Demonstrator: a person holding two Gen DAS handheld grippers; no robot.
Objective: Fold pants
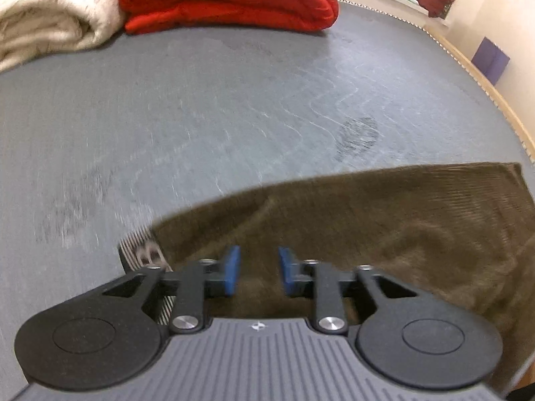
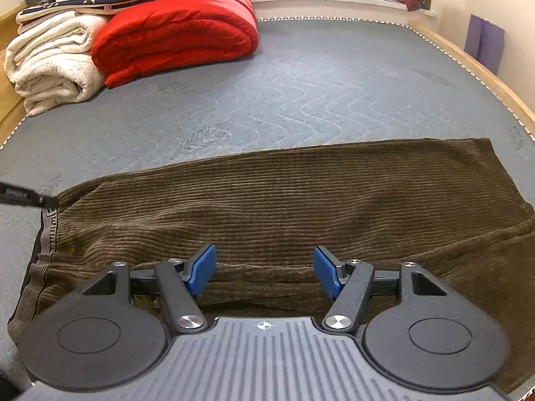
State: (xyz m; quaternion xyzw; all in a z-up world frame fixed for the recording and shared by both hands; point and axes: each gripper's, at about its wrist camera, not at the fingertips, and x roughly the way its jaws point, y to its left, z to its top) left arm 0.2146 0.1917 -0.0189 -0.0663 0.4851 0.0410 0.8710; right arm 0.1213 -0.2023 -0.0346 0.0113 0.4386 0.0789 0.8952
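My left gripper (image 1: 257,270) is over the waistband end of the pants (image 2: 301,200), jaws partly apart, nothing between the blue pads (image 1: 232,269), just corduroy underneath. My right gripper (image 2: 264,272) hangs over the near edge of the pants around mid-leg, jaws wide, empty.

Pants are brown corduroy, already doubled leg on leg, lying lengthwise across the near part of the mattress (image 2: 301,83). Waistband (image 2: 46,234) points to the mattress's left edge, cuffs toward its right edge. Blanket stack (red blanket (image 2: 174,33), cream blanket (image 2: 50,63)) sits at the far left corner, well clear.

My read: next step is the crosswise fold, one end carried over the other.

How I'd do it well:
- Grab both layers at the edge, not just the top one. Corduroy is thick, so go deep with the pads.
- Left on one corner of the end, right on the other, so the end travels square.
- Lift only enough to clear, carry along the leg line, lay down flat.
- There's a soft ridge near the lower edge; smooth it first or it gets folded in.
- Left view is blurred, so exact pad position on the waistband is uncertain.
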